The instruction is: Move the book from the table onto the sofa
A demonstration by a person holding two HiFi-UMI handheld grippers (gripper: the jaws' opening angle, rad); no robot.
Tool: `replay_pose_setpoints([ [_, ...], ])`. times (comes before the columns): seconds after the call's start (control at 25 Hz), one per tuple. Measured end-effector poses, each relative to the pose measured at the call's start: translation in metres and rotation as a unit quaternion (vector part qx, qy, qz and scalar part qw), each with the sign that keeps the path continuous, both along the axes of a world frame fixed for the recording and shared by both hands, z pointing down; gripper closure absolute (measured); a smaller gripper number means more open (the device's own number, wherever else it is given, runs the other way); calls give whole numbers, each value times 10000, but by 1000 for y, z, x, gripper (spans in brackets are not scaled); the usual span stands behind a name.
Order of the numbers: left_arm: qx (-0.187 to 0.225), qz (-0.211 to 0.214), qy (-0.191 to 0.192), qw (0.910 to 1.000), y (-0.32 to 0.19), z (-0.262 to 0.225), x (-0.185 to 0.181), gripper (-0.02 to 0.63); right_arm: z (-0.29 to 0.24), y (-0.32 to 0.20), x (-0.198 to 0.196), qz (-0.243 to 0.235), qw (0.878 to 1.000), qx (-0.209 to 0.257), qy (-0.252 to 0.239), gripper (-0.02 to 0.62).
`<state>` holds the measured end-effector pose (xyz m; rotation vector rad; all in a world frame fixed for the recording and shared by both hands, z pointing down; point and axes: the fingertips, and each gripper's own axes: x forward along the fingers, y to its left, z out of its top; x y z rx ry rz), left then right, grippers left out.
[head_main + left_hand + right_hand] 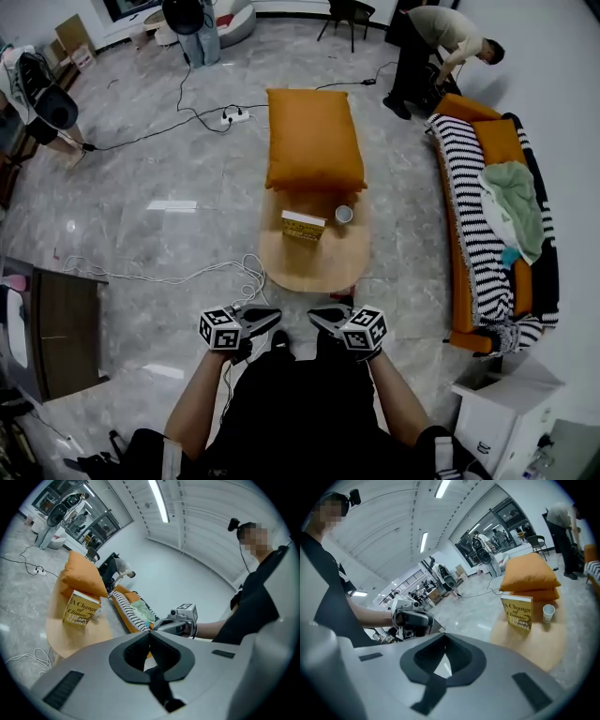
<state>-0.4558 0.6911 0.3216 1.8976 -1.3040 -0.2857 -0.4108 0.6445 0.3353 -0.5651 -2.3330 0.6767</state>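
Room: a large open space with white walls and strip lights on the ceiling, seen steeply from above.
Floor: glossy grey marble floor (187, 178), with white and black cables (178, 277) trailing across it to a power strip (234, 117).
Table: a low, oval, light wood table (309, 267) standing in the middle of the floor.
Book: a yellow book (303, 226) stands upright on the table, cover facing the person, close to the far end.
Cup: a small white cup (344, 214) sits on the table just beside the book, to its right.
Cushions: plump orange cushions (314, 139) stacked at the far end of the table, right behind the book.
Sofa: an orange sofa (461, 281) along the right wall, well apart from the table, draped with a black and white striped throw (467, 178) and a pale green cloth (514, 206).
Left gripper: the left gripper (272, 317) is held low in front of the person, near the table's near edge, jaws clenched together on nothing.
Right gripper: the right gripper (315, 315) is just beside the left one, jaws likewise pressed together and empty.
Other people: one person (441, 42) bends over at the far end of the sofa.
Furniture at the edges: a dark cabinet (66, 328) on the left, a white unit (497, 417) at lower right.
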Motion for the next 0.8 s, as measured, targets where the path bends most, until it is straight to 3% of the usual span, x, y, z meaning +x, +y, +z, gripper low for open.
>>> replay_pose_setpoints([
  [0.24,-107,-302,3,9995,-54,7,-21,595,16,-59,-12,-166,9997,-90,147,588],
  [0.44,-208,-506,-211,9983,-92,21,-48,595,36,-112,-39,-70,9999,-43,132,588],
  [0.68,-95,-716,-285,9970,-116,50,-95,595,75,-146,-70,-66,9998,-118,141,588],
  [0.8,-68,-761,-451,9961,-115,83,-121,595,106,-167,-84,153,9998,82,54,586],
])
